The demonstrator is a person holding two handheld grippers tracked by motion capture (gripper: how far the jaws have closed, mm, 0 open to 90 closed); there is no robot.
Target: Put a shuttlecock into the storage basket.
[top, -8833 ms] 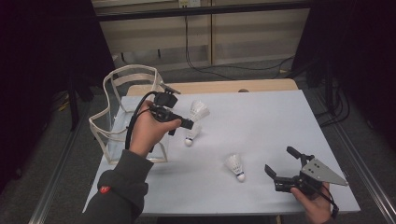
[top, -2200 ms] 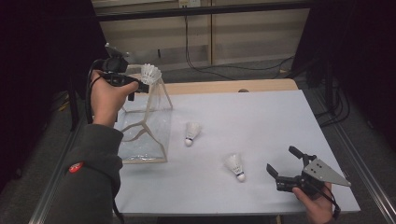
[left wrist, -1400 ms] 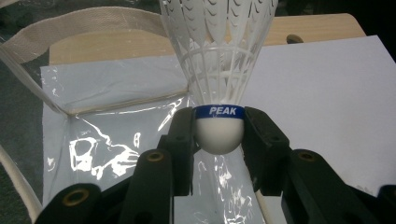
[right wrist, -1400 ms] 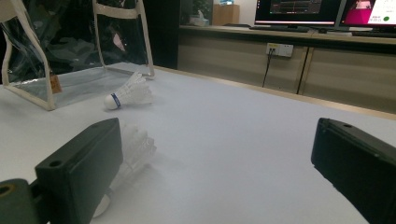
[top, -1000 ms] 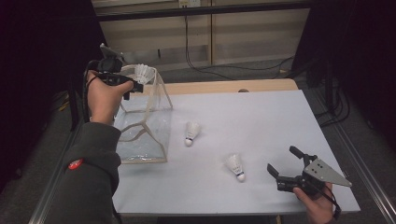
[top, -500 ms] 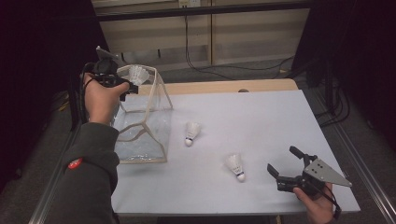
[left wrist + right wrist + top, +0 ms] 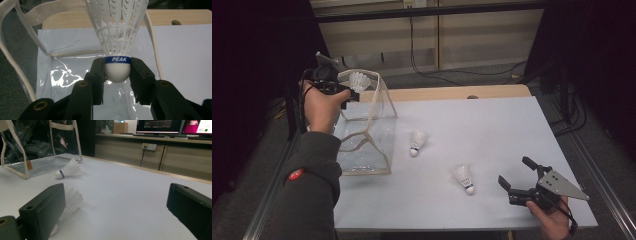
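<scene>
My left gripper (image 7: 343,90) is shut on the white cork of a shuttlecock (image 7: 359,80) with a blue band, held high at the open top of a clear bag (image 7: 364,132) with cream trim. In the left gripper view the pads press both sides of the cork (image 7: 117,73), the feathers point away, and the bag's (image 7: 67,72) clear floor lies below. Two more shuttlecocks lie on the white table: one mid-table (image 7: 417,142), one nearer the front (image 7: 463,177). My right gripper (image 7: 514,171) rests open at the front right, and its view shows both shuttlecocks (image 7: 68,171) (image 7: 73,199).
The white tabletop (image 7: 492,125) has a wooden strip (image 7: 447,93) along its far edge and metal rails at both sides. Cables run on the floor behind. The bag (image 7: 37,150) stands at the table's left side, near its edge.
Since the oldest frame my left gripper has taken one shuttlecock off the table and raised it to the bag's mouth. Over the last second it drifted slightly left. The right gripper stayed still.
</scene>
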